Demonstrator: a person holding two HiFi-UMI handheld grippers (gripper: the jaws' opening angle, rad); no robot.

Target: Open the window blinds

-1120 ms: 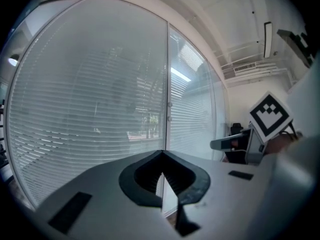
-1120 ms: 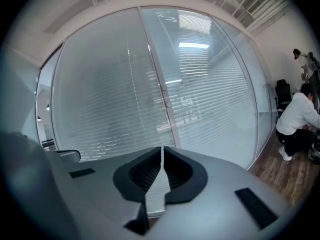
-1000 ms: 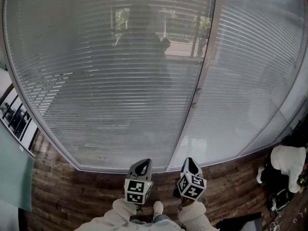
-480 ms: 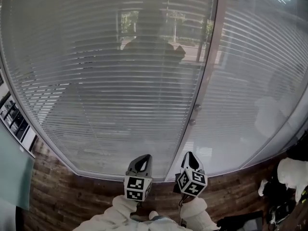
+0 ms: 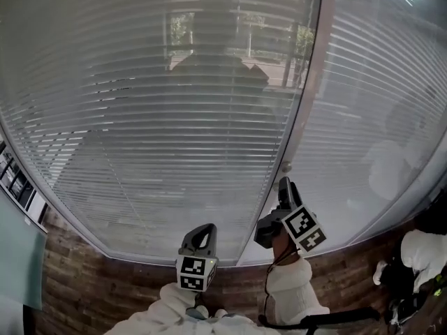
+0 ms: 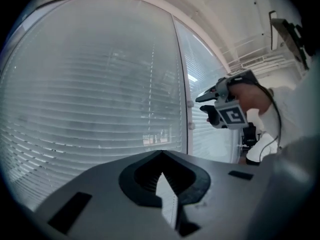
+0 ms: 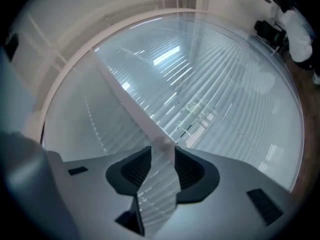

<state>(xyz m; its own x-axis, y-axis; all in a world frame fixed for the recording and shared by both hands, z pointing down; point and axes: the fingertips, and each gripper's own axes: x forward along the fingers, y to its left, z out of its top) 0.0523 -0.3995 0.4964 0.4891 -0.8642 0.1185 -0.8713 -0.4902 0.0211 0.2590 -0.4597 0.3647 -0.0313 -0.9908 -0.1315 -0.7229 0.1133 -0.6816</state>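
Observation:
Closed slatted blinds [image 5: 174, 117] cover the window on both sides of a pale upright post [image 5: 307, 117]. A small round knob [image 5: 286, 166] sits on that post. My right gripper [image 5: 281, 190] is raised and rolled, its tips just below the knob. Its jaws have just been opening and stand apart in the right gripper view [image 7: 162, 151], with the blurred knob [image 7: 162, 144] at the gap between the tips and no pad pressing on it. My left gripper [image 5: 204, 227] hangs lower, left of the post, with its pads meeting [image 6: 160, 173] and nothing between them.
Dark wooden floor [image 5: 84, 285] runs under the window. White bundles and dark gear [image 5: 426, 246] lie at the right. A shelf [image 5: 14, 180] stands at the far left. A person's reflection shows in the glass.
The right gripper has risen, rolled over and come up to the knob on the post, and its jaws have parted. The left gripper has stayed low. The window looks nearer.

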